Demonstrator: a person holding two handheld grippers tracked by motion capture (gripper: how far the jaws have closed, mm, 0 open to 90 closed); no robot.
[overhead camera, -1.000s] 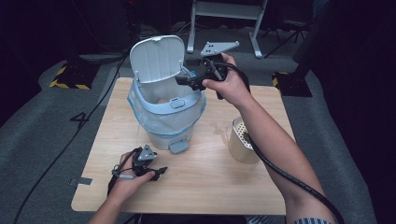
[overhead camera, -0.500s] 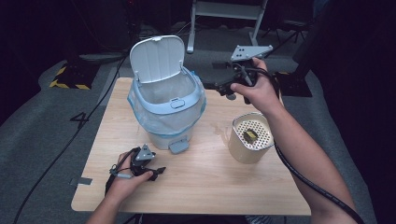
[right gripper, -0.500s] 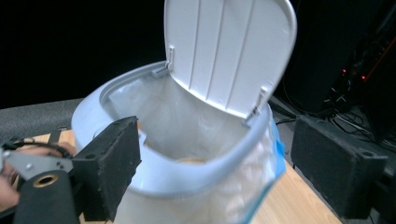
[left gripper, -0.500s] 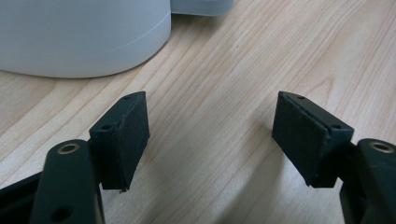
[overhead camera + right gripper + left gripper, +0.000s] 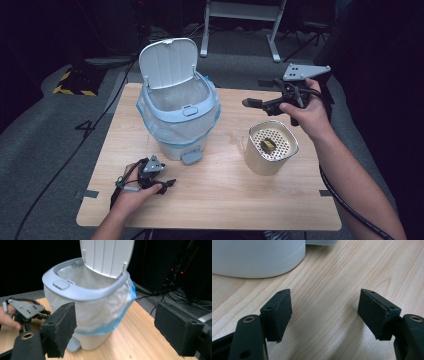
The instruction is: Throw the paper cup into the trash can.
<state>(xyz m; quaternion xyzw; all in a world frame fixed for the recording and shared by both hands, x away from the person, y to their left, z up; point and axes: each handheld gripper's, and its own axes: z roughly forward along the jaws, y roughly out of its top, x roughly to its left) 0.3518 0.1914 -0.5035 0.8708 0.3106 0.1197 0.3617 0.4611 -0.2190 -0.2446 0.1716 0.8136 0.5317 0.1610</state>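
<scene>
Holding your right claw [image 5: 252,103] up over the back right of the light wooden tabletop [image 5: 220,190], you keep it just behind the round cream cup with a holed lid [image 5: 270,147]. Its jaws have just been closing a little, but they are spread with nothing between them. A small dark-yellow bit [image 5: 268,145] sits on that lid. The pale blue pedal bin with a clear bag inside [image 5: 177,115] stands near the middle, lid up.

I think you are fetching things to throw away. Next, bring the right claw down over the small bit and pinch it.

Your left claw [image 5: 167,184] rests low near the front, by the bin's foot, jaws spread and empty.

Around you the room is dark, with grey floor [image 5: 45,140] and black cables.
</scene>
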